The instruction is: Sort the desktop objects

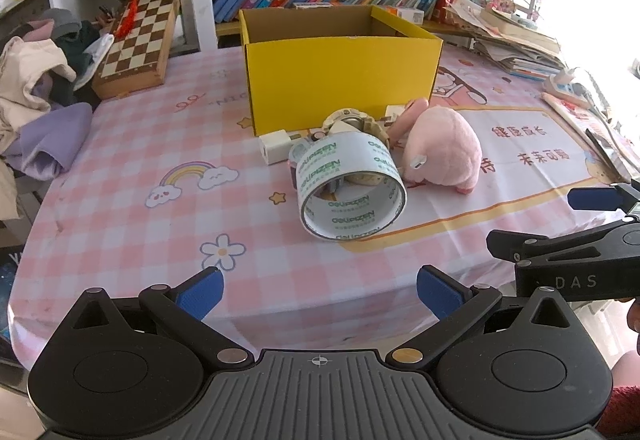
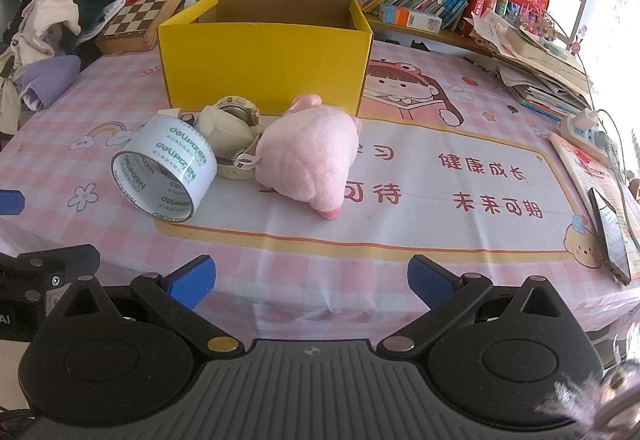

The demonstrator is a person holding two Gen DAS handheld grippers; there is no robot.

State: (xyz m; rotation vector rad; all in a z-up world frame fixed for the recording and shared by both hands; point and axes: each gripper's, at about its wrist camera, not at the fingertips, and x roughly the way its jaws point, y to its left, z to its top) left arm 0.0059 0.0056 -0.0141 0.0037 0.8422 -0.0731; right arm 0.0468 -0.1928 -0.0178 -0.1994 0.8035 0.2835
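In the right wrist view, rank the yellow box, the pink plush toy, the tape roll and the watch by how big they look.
Largest to smallest:
1. yellow box
2. pink plush toy
3. tape roll
4. watch, partly hidden behind the tape and toy, so its rank under the tape is unsure.

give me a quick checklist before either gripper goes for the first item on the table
1. Left gripper open and empty: ok.
2. Right gripper open and empty: ok.
3. Yellow cardboard box open at the top: ok; whether it is empty: cannot tell.
4. White printed tape roll reachable, nothing in front: ok.
5. Pink plush toy free of neighbours: not ok, it touches the cream watch.
6. White charger plug clear to grip: cannot tell, the roll crowds it.
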